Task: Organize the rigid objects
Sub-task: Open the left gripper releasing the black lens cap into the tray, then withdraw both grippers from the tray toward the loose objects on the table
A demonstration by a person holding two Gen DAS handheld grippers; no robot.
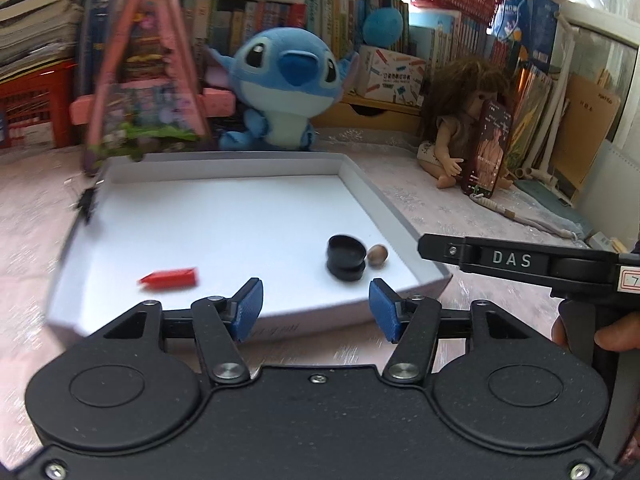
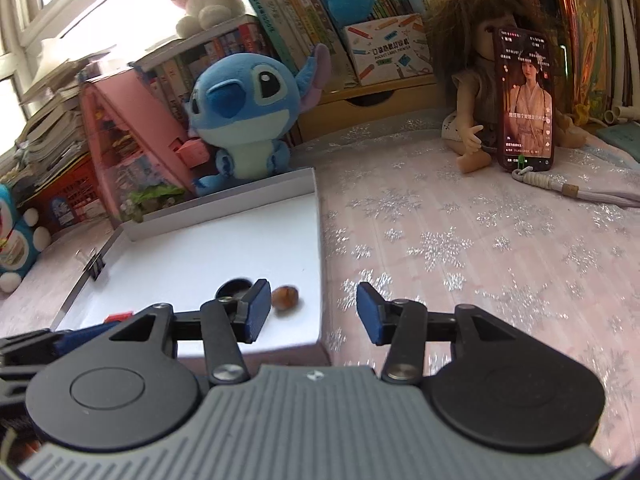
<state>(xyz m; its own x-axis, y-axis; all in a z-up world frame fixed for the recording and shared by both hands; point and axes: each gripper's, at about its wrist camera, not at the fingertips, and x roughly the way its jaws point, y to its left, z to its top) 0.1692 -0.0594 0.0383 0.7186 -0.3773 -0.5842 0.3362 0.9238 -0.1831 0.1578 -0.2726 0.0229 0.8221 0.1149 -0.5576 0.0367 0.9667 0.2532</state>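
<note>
A shallow white tray [image 1: 360,178] lies on the pink snowflake cloth. Three small things rest inside it: a red pointed piece [image 1: 170,279] at the front left, a round black lid [image 1: 346,257] at the front right, and a brown nut [image 1: 377,255] just right of the lid. My left gripper [image 1: 316,310] hovers over the tray's near edge, open with nothing between its blue pads. My right gripper [image 2: 308,312] straddles the tray's right wall [image 2: 318,216], open and empty; the nut [image 2: 285,298] lies just beyond its left pad [image 2: 258,310], and the lid [image 2: 232,288] is partly hidden behind that finger.
A blue plush [image 1: 286,88] and a pink house-shaped box [image 1: 146,76] stand behind the tray. A doll [image 2: 476,92] props up a phone [image 2: 526,100] at the right. A black binder clip [image 2: 95,266] grips the tray's left wall. Bookshelves [image 2: 296,12] line the back.
</note>
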